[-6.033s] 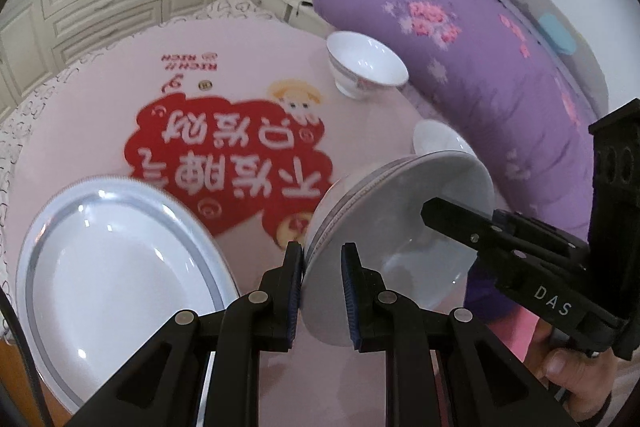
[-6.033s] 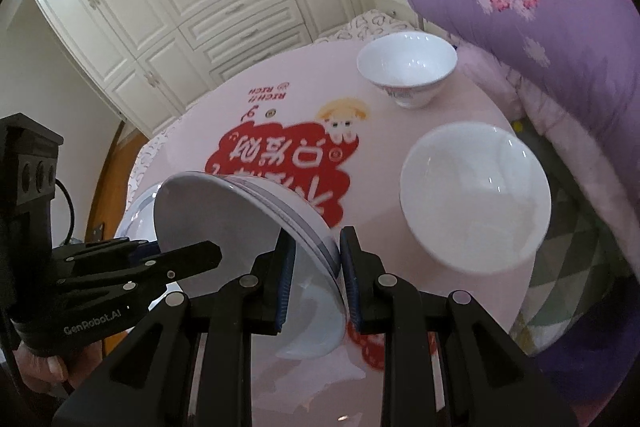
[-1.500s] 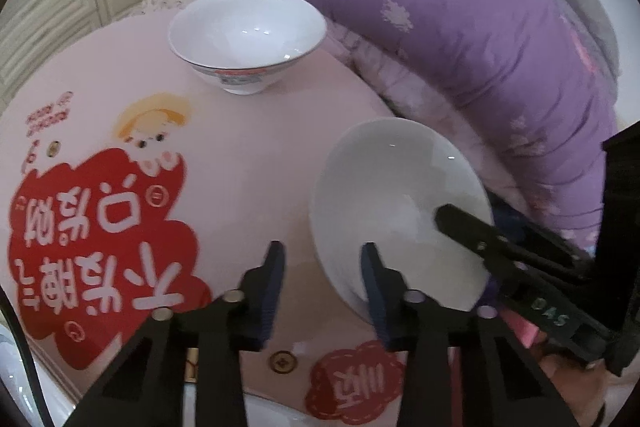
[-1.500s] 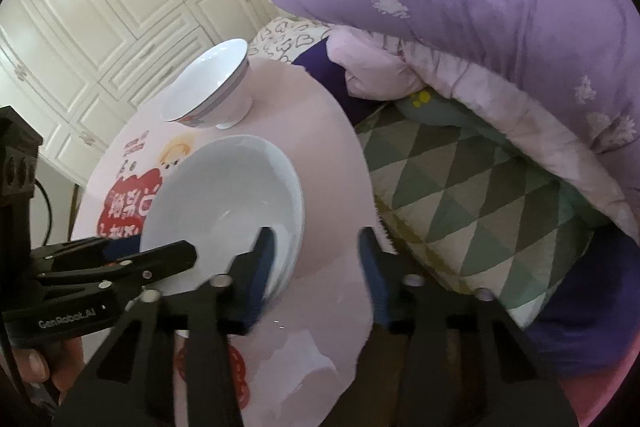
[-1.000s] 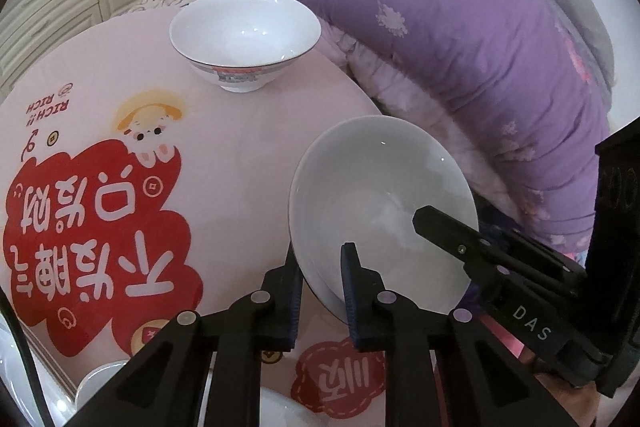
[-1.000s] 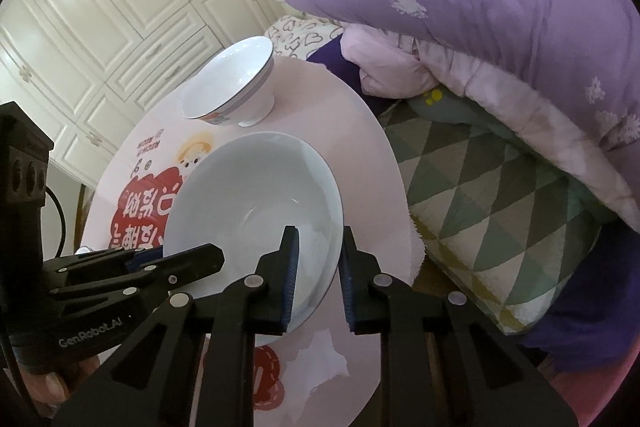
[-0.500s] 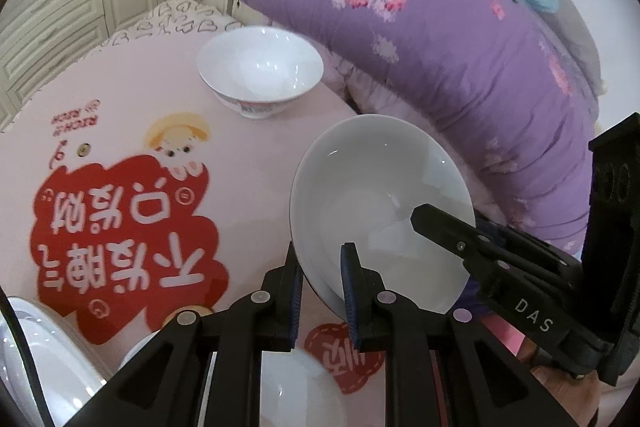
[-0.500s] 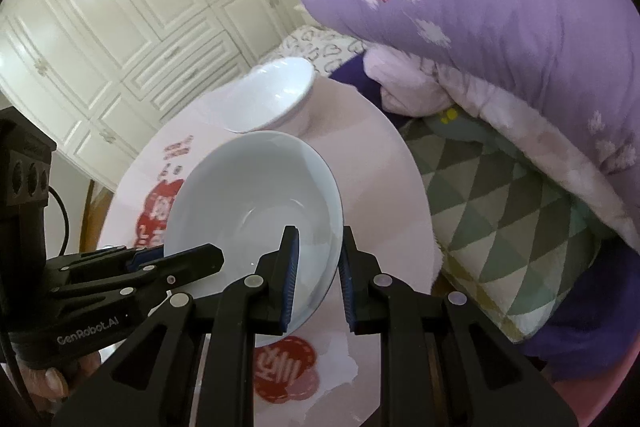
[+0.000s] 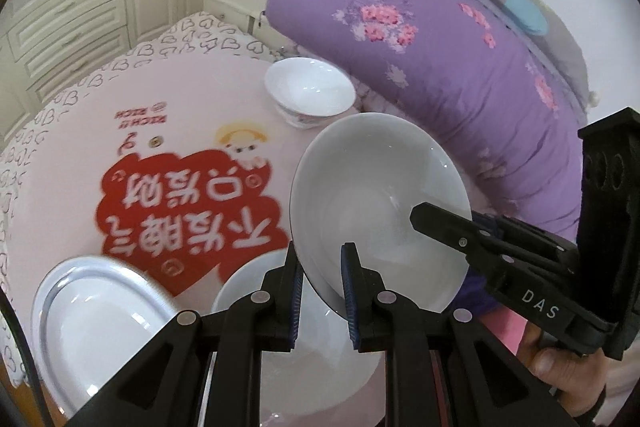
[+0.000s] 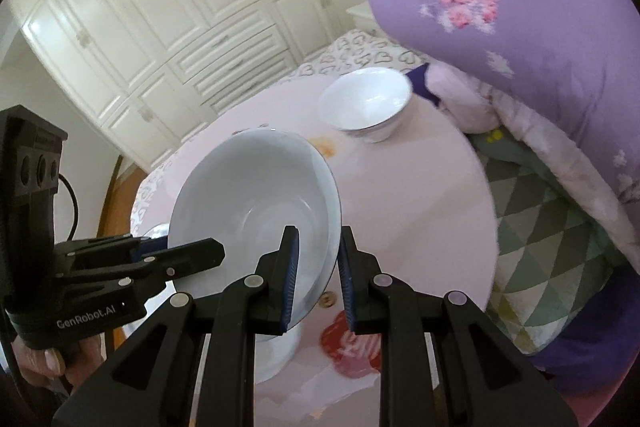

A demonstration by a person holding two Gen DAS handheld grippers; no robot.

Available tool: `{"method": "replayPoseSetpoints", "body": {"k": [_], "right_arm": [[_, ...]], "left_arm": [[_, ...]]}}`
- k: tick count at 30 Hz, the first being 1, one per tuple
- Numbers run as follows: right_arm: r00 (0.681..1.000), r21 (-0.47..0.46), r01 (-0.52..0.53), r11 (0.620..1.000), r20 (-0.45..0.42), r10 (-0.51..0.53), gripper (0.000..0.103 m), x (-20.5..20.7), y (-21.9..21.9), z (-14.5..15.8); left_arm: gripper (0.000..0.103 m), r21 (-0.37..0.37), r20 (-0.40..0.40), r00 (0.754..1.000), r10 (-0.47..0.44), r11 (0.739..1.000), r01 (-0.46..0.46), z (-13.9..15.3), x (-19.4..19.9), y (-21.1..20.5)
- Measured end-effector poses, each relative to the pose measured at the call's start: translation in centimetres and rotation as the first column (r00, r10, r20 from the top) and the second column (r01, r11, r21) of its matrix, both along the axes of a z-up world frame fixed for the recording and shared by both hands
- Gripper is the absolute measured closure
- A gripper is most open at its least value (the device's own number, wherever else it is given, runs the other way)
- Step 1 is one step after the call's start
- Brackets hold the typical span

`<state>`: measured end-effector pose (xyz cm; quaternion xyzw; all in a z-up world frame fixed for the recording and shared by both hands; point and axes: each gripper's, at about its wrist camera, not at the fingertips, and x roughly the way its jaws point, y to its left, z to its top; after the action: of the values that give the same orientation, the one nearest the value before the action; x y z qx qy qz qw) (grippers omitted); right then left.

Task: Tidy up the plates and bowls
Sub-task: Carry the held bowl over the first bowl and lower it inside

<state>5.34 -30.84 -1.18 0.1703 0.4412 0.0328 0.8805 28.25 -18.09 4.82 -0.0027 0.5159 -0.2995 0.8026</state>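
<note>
Left wrist view.
- One left gripper (image 9: 320,283), its fingers (image 9: 294,291) pinching the near rim of a plain white bowl (image 9: 380,211). The bowl is tilted, lifted clear of the bench (image 9: 168,99).
- One right gripper (image 9: 440,223) reaching in from the right, gripping the same bowl at its opposite rim; part of a hand (image 9: 568,375) shows beneath it.
- Bowls, three in all: the held one; a second white bowl (image 9: 296,359) standing on the bench directly under the left gripper's fingers; a third, a footed bowl (image 9: 310,95) with a patterned band, standing at the far edge of the bench.
- Plates, one: an oval plate (image 9: 100,323) with a grey rim line, at the near left of the bench.
- One round bench cover, pink, with a red printed patch (image 9: 188,203).
- One purple flowered quilt (image 9: 440,55), rolled up, beyond the bench.

Right wrist view.
- The right gripper (image 10: 318,275), fingers (image 10: 290,275) clamped on the rim of the held bowl (image 10: 256,211), which leans steeply to the left above the bench (image 10: 420,207).
- The left gripper (image 10: 200,251) at the bowl's other side, a hand (image 10: 44,359) under it.
- Bowls seen: three, with the footed bowl (image 10: 366,105) at the far edge and the lower bowl (image 10: 276,351) partly hidden behind the fingers.
- One bank of white cupboards (image 10: 160,11); the quilt (image 10: 520,19) on the right.
</note>
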Motion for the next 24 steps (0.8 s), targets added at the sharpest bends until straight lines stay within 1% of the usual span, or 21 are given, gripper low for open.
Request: {"method": "replayPoseSetpoints", "body": {"k": [4,7,13,18,24], "right_arm": [[0.999,0.013,-0.043,0.999,-0.018,0.043,0.083,-0.1,1.6,-0.6],[0.997,0.011,-0.069,0.998,-0.044,0.070,0.083,-0.2,2.8,-1.6],[0.989,0.029,-0.107,0.994,-0.097,0.109,0.083,-0.6,3.7,-3.8],[0.985,0.023,-0.123,0.992,-0.120,0.125,0.083,-0.9,4.2,-4.5],[0.982,0.014,-0.132,0.991,-0.134,0.133,0.083,-0.9,4.6,-4.8]], "left_arm": [[0.088,0.019,-0.005,1.000,0.016,1.000,-0.016,0.4,-1.1,2.0],[0.088,0.040,-0.014,1.000,0.026,0.999,-0.026,0.2,-2.0,3.0],[0.088,0.066,-0.061,0.997,0.037,0.997,-0.033,-1.3,-3.0,3.4],[0.088,0.076,-0.086,0.995,0.040,0.997,-0.034,-2.2,-3.3,3.4],[0.088,0.083,-0.081,0.996,0.038,0.996,-0.031,-2.4,-3.4,3.3]]}}
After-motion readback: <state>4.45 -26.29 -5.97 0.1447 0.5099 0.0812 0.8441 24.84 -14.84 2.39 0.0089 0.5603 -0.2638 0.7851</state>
